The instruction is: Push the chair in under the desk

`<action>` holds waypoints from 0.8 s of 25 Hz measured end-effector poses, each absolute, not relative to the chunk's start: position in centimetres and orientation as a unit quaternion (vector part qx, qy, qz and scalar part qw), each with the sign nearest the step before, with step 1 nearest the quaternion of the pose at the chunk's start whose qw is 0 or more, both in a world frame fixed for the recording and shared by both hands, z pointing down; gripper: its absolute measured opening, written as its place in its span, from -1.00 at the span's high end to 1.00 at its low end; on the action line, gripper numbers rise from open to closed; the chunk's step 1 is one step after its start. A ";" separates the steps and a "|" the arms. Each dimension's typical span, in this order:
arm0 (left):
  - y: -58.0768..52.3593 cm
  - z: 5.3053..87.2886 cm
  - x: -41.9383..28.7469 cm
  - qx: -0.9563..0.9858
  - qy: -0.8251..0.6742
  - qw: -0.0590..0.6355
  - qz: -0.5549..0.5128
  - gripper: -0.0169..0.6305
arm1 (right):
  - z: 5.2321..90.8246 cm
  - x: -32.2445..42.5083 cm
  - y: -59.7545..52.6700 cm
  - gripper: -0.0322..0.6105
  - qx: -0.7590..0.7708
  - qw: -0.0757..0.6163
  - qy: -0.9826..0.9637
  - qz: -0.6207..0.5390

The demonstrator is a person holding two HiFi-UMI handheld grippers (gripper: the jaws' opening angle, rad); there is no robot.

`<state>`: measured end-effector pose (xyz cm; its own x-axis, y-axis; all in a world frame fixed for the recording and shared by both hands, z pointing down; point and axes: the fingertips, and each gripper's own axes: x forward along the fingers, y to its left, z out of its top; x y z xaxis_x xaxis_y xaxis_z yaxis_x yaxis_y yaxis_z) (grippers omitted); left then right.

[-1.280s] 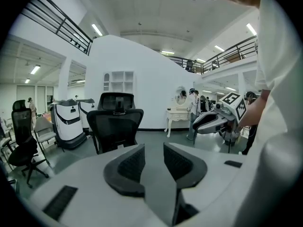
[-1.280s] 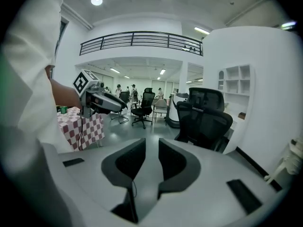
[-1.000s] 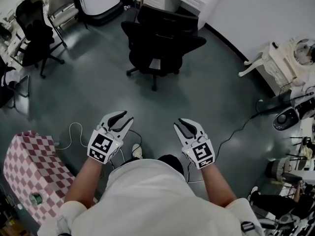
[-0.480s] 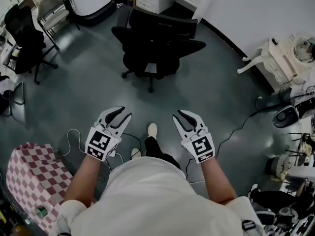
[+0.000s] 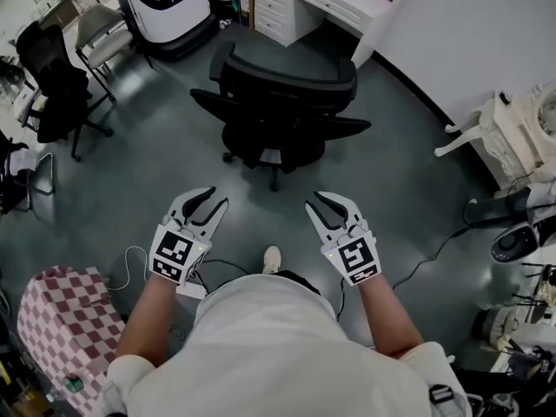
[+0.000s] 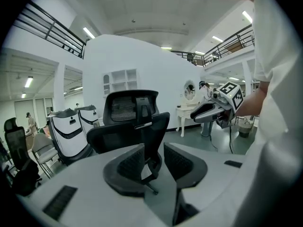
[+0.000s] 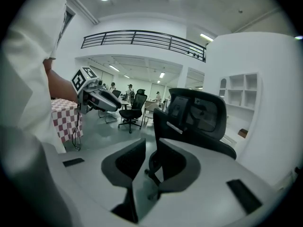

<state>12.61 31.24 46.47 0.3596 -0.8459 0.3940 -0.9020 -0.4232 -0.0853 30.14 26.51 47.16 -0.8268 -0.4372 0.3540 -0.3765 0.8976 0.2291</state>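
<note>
**Left gripper** (image 5: 217, 196): held in your left hand, with the forearm stretched forward from your body. It points ahead and a little down, marker cube uppermost. The jaws stand apart with nothing between the pads.

**Right gripper** (image 5: 313, 200): held in your right hand in the same pose, level with the left and well apart from it. Its jaws are also parted and empty.

**Office chair** (image 5: 282, 111): black, upright on the grey floor (image 5: 408, 189). Its back and headrest are turned to you, its seat faces the white desk (image 5: 326, 3), and its armrests spread left and right across your view. It stands between you and the desk, not yet under it.

**Chair relative to jaws**: straight ahead of both grippers and clear of them, touching neither. Each gripper view shows its back through the gap between the jaws.
</note>
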 end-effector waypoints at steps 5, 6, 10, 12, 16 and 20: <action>26.7 45.8 11.9 0.816 -0.542 0.059 0.190 0.55 | 46.5 29.5 21.4 0.69 0.205 0.208 -0.952 -0.086; 26.2 45.6 11.7 0.816 -0.543 0.059 0.191 0.55 | 46.5 29.3 20.6 0.69 0.202 0.207 -0.953 -0.094; 24.6 45.2 10.6 0.821 -0.535 0.061 0.192 0.55 | 45.9 28.6 18.1 0.69 0.204 0.215 -0.949 -0.111; 23.3 45.3 9.7 0.824 -0.529 0.054 0.195 0.55 | 46.0 28.1 17.0 0.67 0.208 0.228 -0.943 -0.122; 20.4 45.3 8.1 0.835 -0.506 0.033 0.213 0.52 | 46.4 26.9 14.6 0.64 0.212 0.252 -0.933 -0.143; 17.4 45.2 6.8 0.849 -0.468 -0.003 0.245 0.46 | 46.9 25.7 12.1 0.60 0.215 0.292 -0.918 -0.162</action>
